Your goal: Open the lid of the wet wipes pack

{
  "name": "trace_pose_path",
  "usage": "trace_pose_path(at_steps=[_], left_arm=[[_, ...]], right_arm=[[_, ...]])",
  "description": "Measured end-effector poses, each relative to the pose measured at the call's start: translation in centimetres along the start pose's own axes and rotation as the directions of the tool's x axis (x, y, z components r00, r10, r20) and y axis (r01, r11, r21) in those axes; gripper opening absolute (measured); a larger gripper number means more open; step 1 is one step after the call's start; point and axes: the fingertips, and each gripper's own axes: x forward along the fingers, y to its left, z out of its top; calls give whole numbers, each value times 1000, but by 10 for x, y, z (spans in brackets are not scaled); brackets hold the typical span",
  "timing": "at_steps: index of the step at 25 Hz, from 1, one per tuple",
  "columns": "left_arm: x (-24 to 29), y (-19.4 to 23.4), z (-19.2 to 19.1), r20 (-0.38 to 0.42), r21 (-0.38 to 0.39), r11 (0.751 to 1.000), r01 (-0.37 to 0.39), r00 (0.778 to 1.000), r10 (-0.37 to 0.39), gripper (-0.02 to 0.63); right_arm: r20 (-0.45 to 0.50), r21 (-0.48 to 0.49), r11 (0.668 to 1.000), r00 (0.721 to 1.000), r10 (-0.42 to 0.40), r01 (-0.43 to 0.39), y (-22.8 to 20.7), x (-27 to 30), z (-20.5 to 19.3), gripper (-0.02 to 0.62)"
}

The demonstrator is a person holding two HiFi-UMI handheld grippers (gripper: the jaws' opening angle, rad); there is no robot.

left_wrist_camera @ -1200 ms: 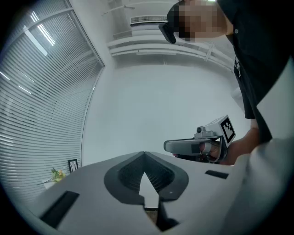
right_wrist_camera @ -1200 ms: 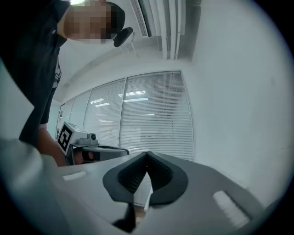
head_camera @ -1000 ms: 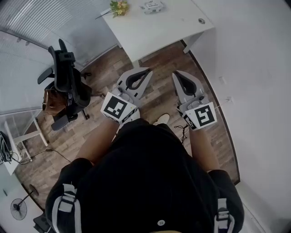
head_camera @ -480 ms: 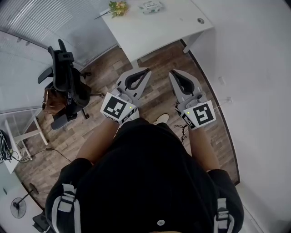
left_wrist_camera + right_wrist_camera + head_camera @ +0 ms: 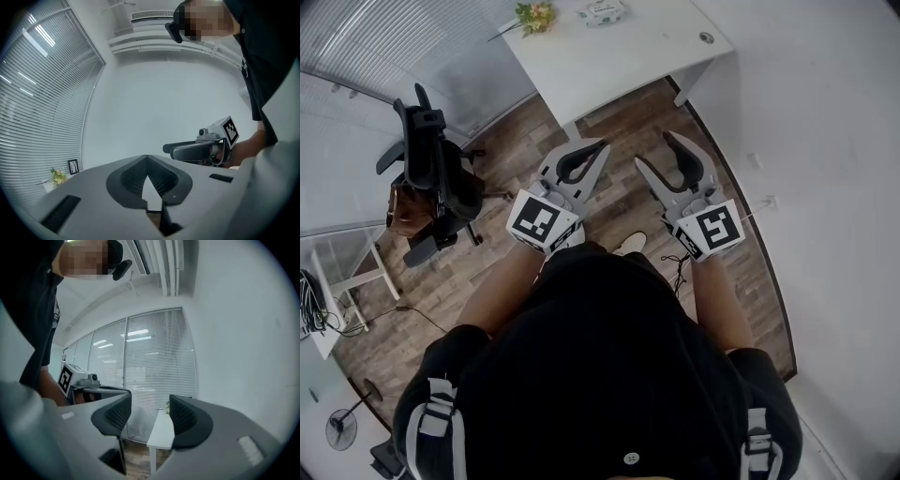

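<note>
The wet wipes pack (image 5: 605, 11) lies at the far edge of the white table (image 5: 619, 56), well ahead of both grippers and beside a small bunch of flowers (image 5: 534, 14). My left gripper (image 5: 602, 146) is held level over the wooden floor, shut, its tips meeting with nothing between them (image 5: 147, 158). My right gripper (image 5: 656, 150) is beside it, its jaws opening, with only air between the pads (image 5: 149, 416). Each gripper view shows the other gripper: the right gripper (image 5: 201, 150) and the left gripper (image 5: 93, 389). The pack shows in neither gripper view.
A black office chair (image 5: 436, 173) stands at the left, near a window with blinds. A white wall (image 5: 825, 187) runs along the right. A cable (image 5: 677, 267) lies on the floor by my feet. A small picture frame (image 5: 73, 166) stands by the flowers (image 5: 57, 177).
The right gripper's jaws have gone from shut to wide apart. Both hands have shifted a little; the left gripper stays shut.
</note>
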Motion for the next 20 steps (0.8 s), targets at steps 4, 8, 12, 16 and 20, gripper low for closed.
trace_pose_path(at_steps=[4, 8, 12, 16, 20], left_arm=[[10, -14, 2, -13, 16, 1000, 5, 1000, -5, 0], [23, -30, -2, -11, 13, 1000, -8, 1000, 8, 1], [36, -49, -1, -9, 24, 1000, -18, 1000, 19, 0], [46, -69, -2, -11, 36, 999, -35, 999, 35, 0], [56, -82, -4, -15, 42, 998, -48, 999, 49, 2]], right_arm=[[-5, -6, 1000, 1000, 2, -2, -10, -12, -1, 292], [-1, -6, 1000, 1000, 12, -12, -21, -29, -2, 302], [6, -7, 1000, 1000, 26, -26, -32, -47, -3, 307], [5, -11, 998, 998, 58, -57, -39, -65, -3, 307], [11, -16, 997, 997, 74, -74, -50, -76, -2, 307]])
